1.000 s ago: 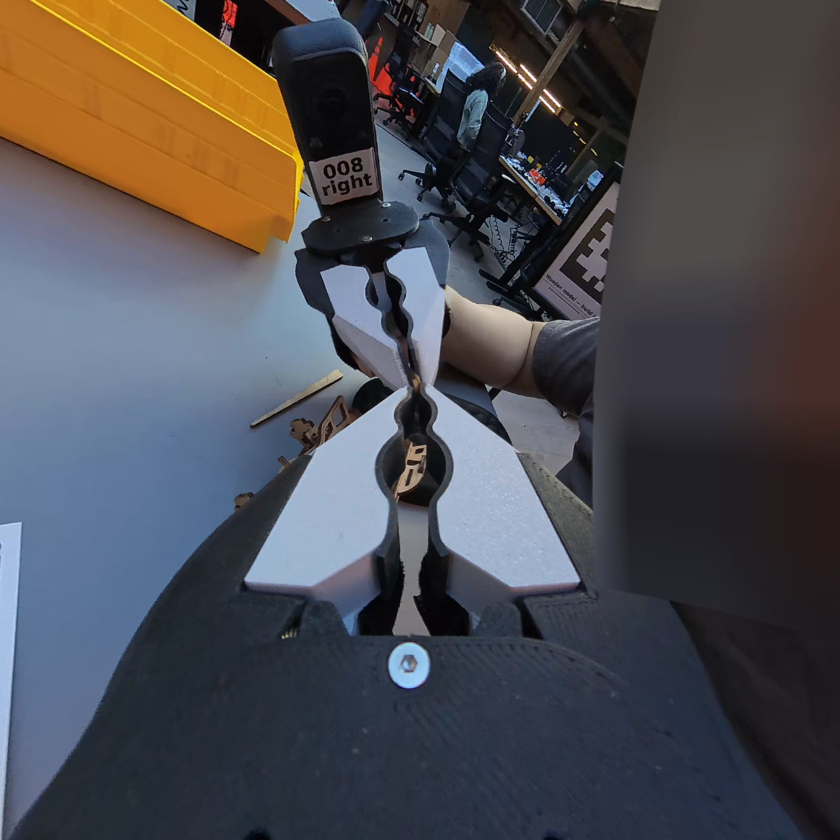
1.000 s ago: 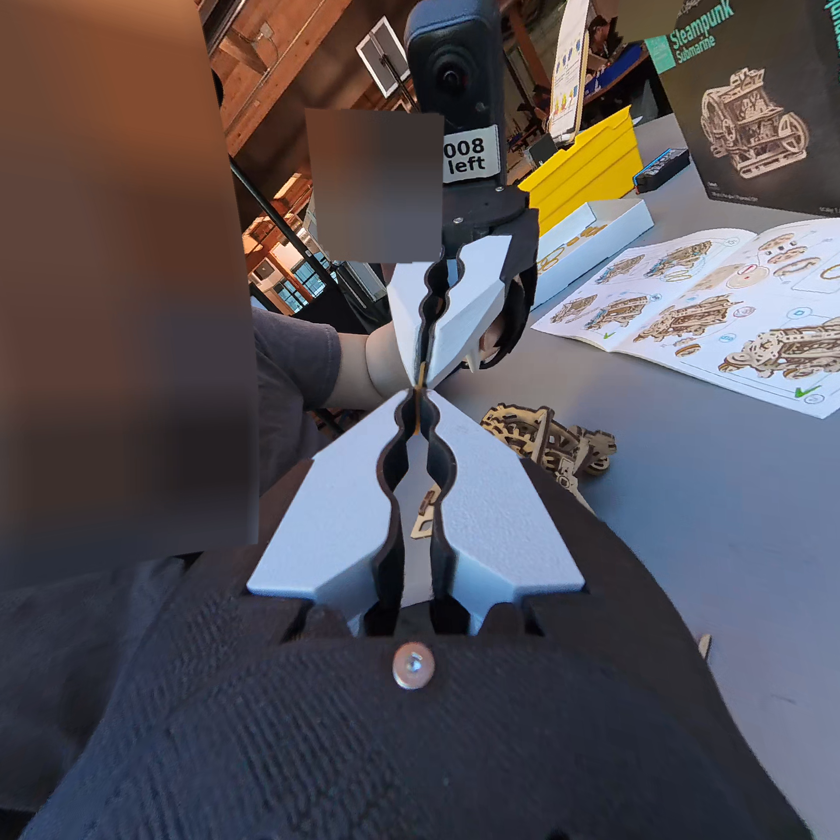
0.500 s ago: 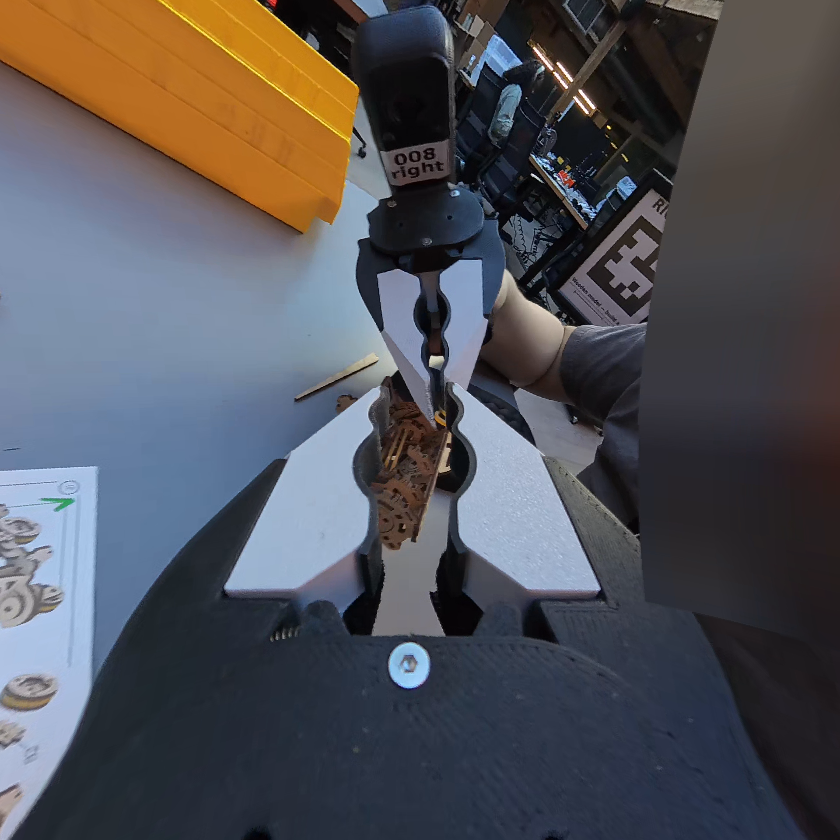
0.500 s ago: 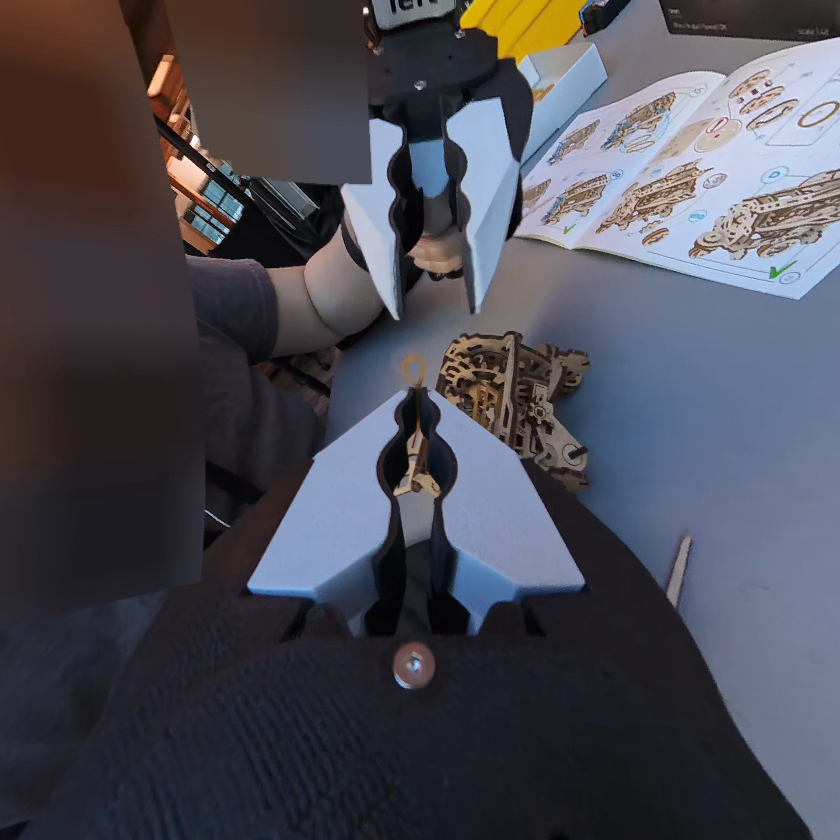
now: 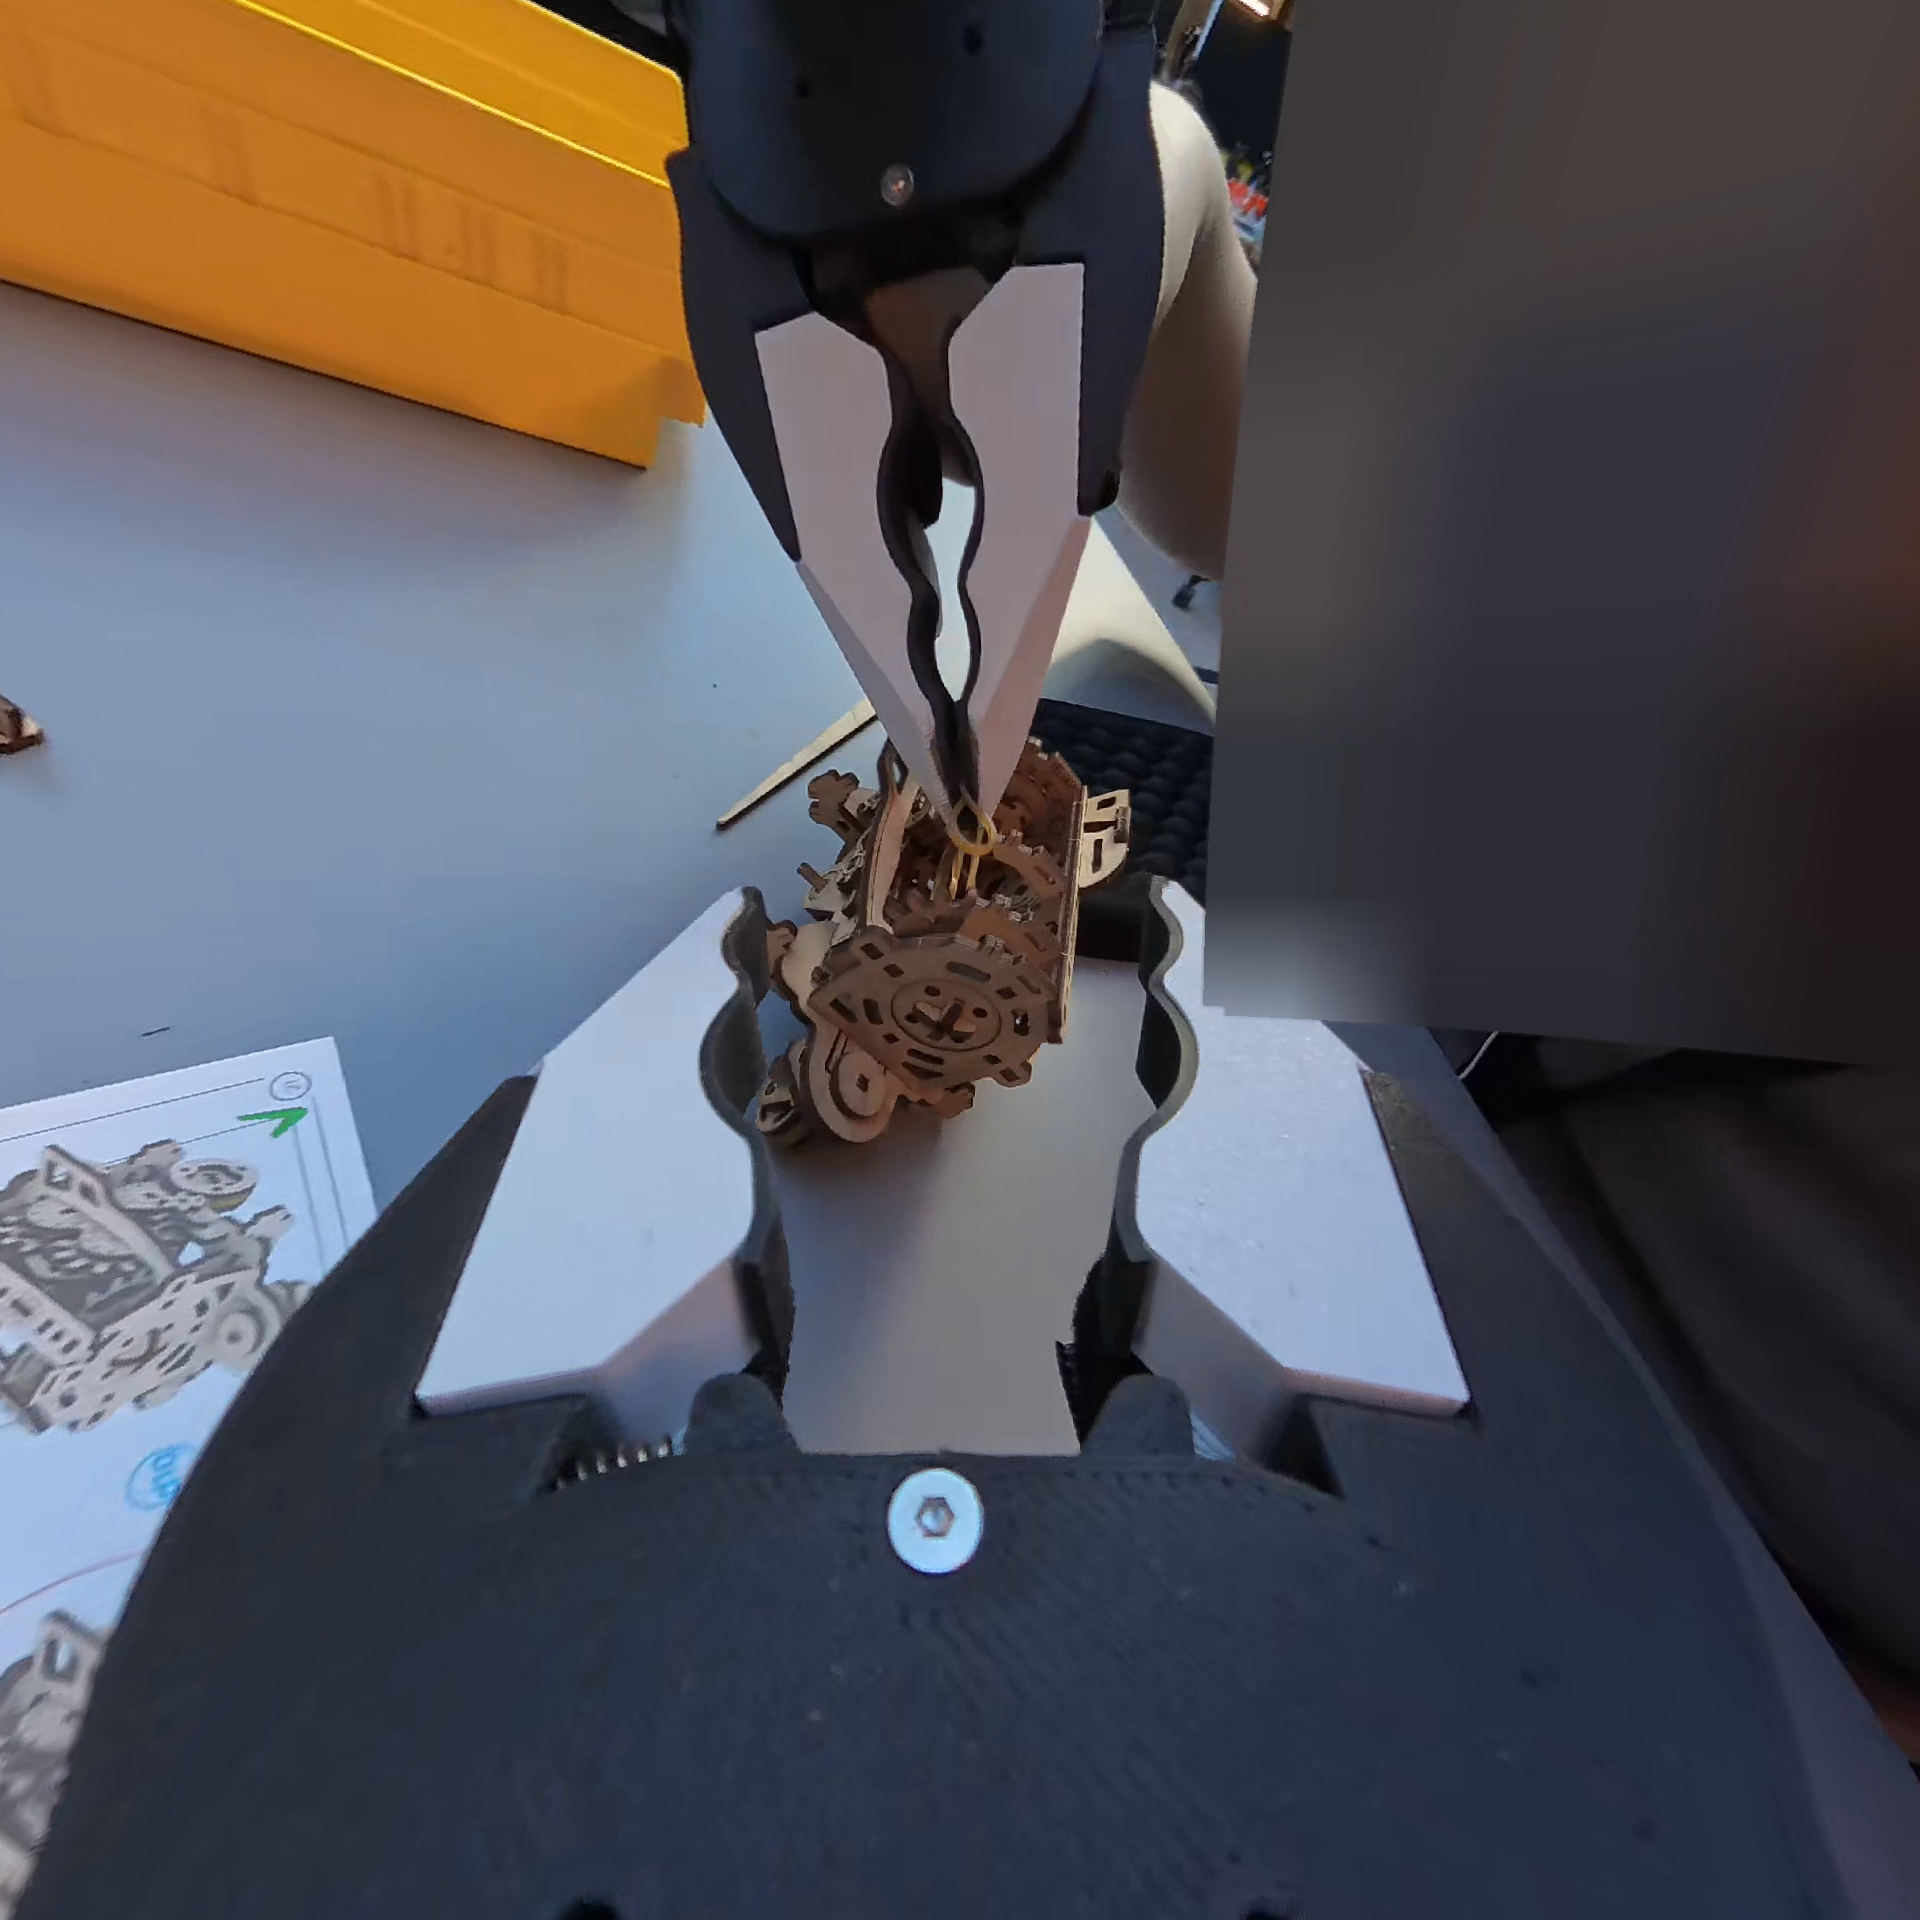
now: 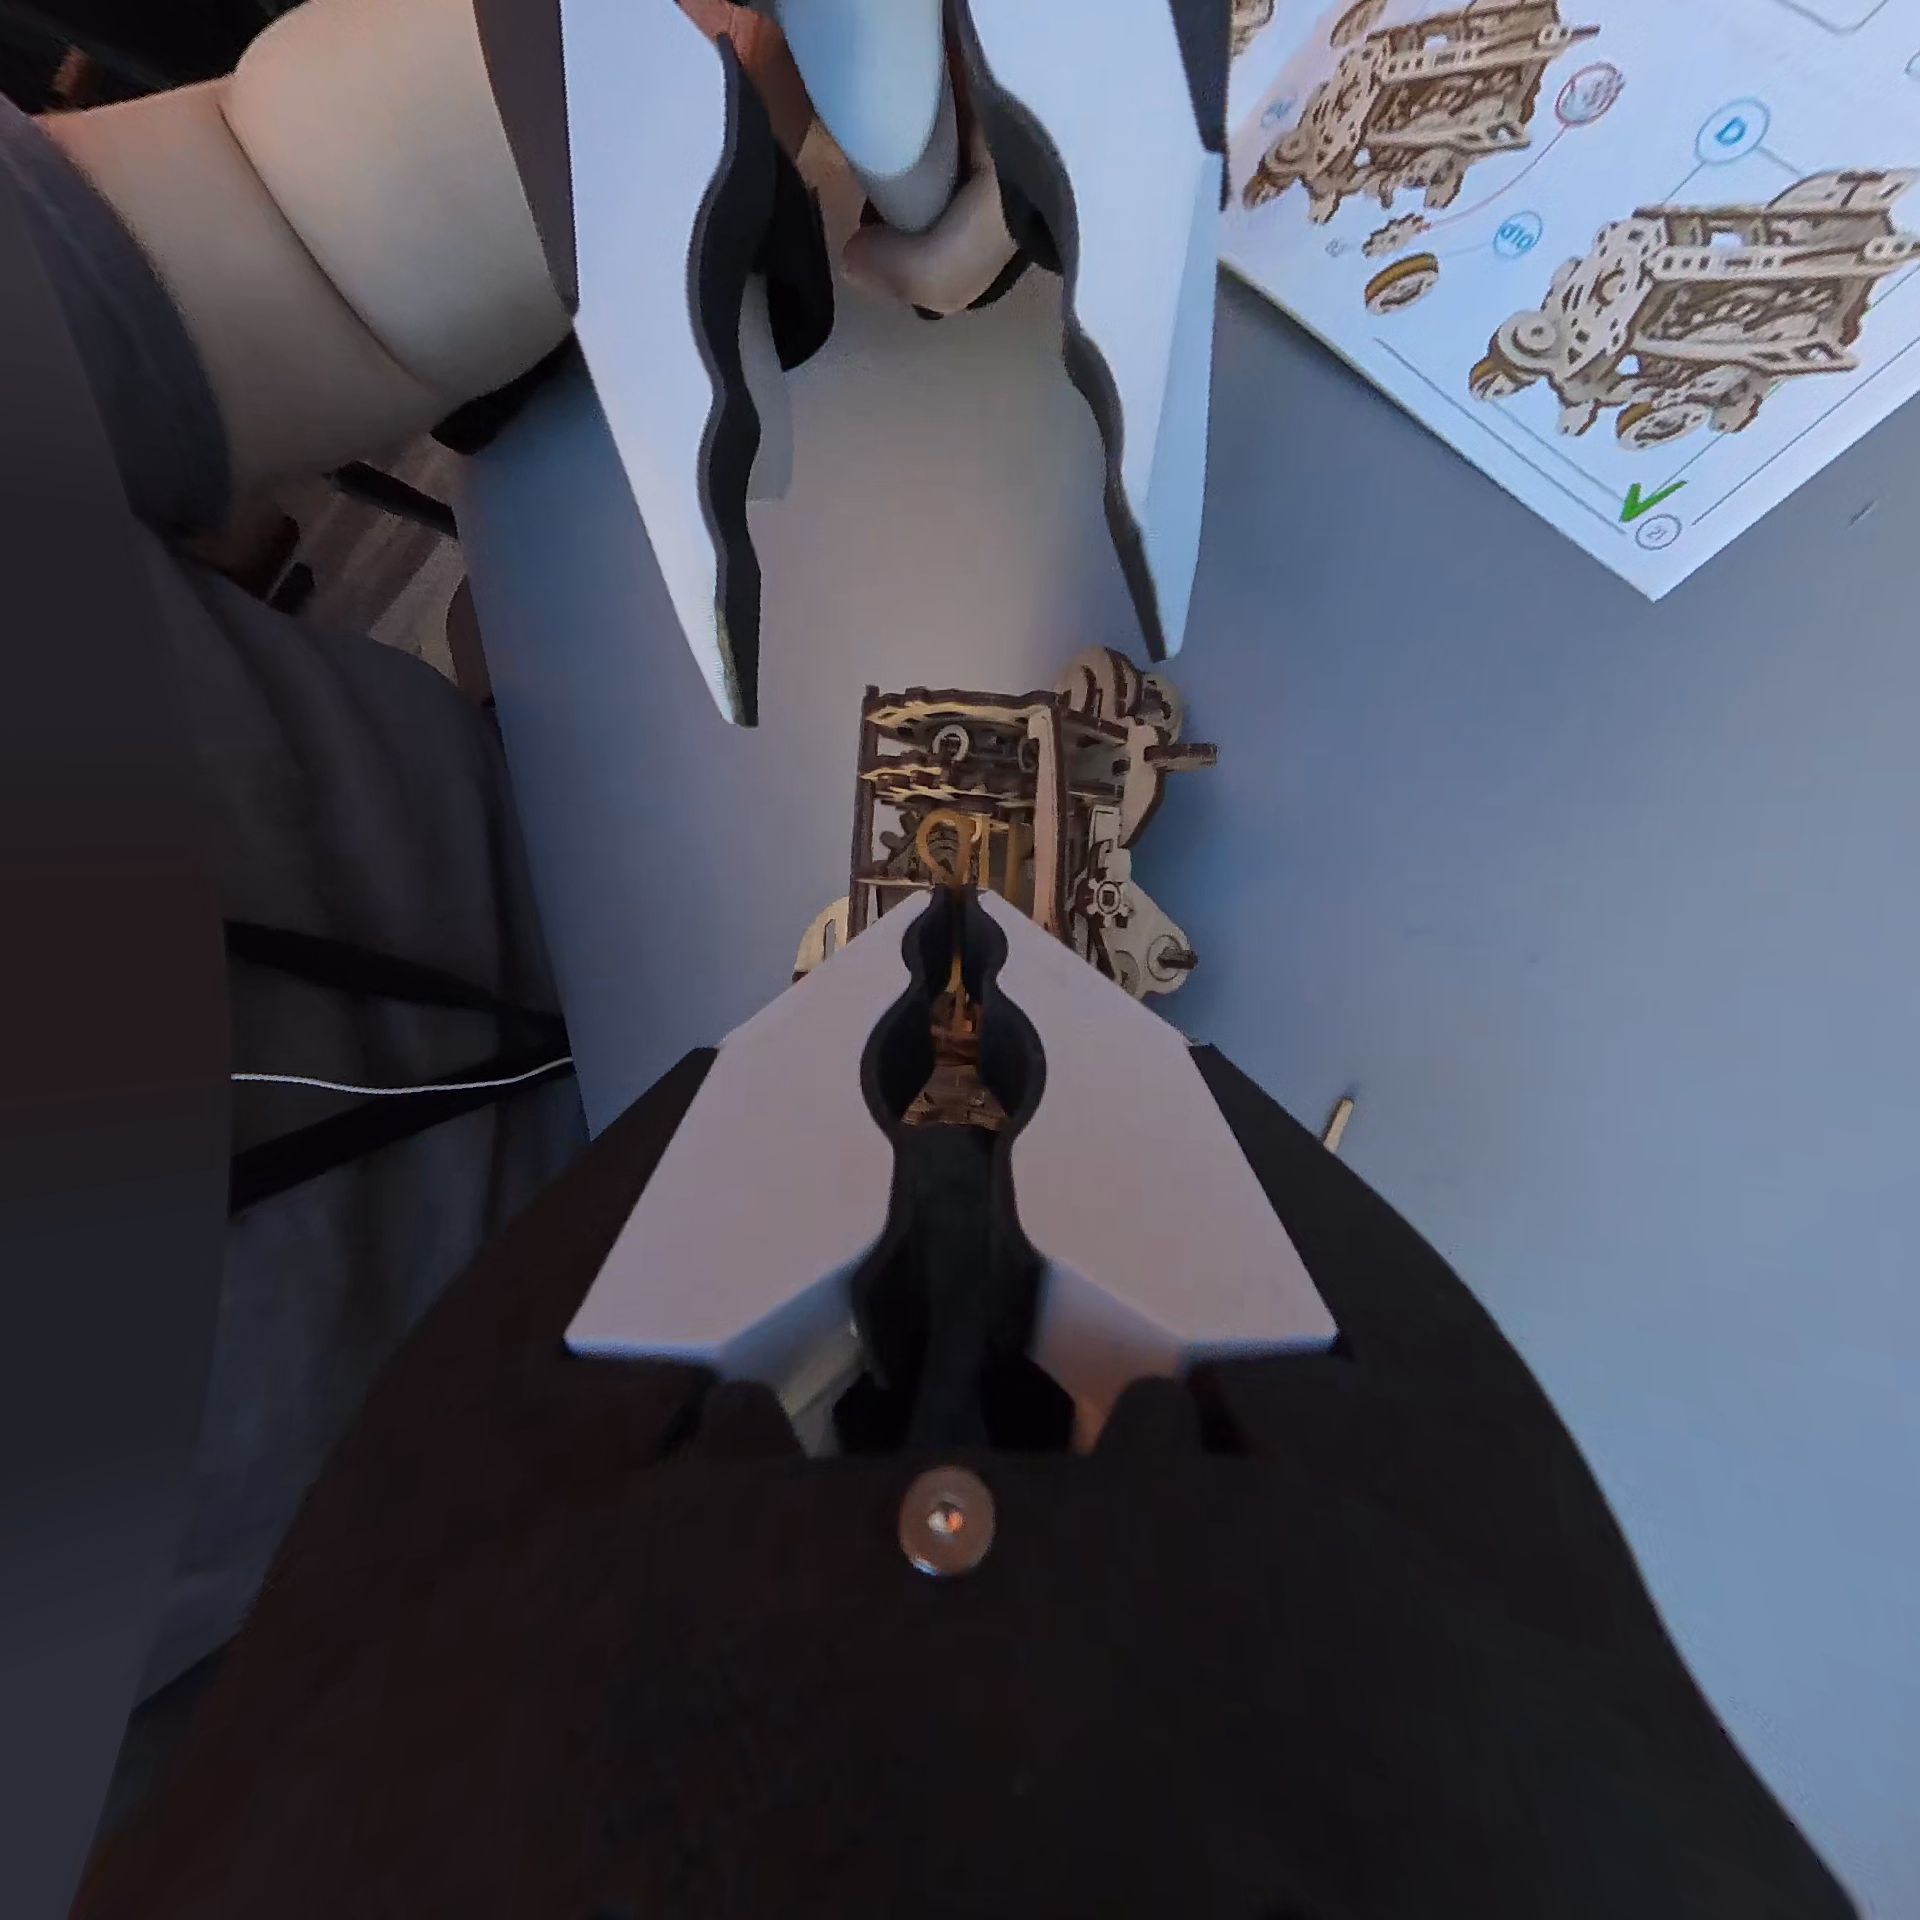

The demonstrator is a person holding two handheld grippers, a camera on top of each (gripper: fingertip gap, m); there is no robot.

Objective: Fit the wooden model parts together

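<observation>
A thin looped wooden part (image 5: 971,828) is pinched by the right gripper (image 6: 954,891) over the wooden model (image 5: 935,940); the left gripper's (image 5: 951,935) jaws are spread wide.

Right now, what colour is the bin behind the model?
Yellow bin; clearest in the left wrist view.

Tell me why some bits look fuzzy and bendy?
Left wrist view: the wooden model is sharp, the booklet at the edge smeared and stretched by the wide lens. Right wrist view: the open left tool up close looks soft and blurred, and the near body is in dark shade.
</observation>
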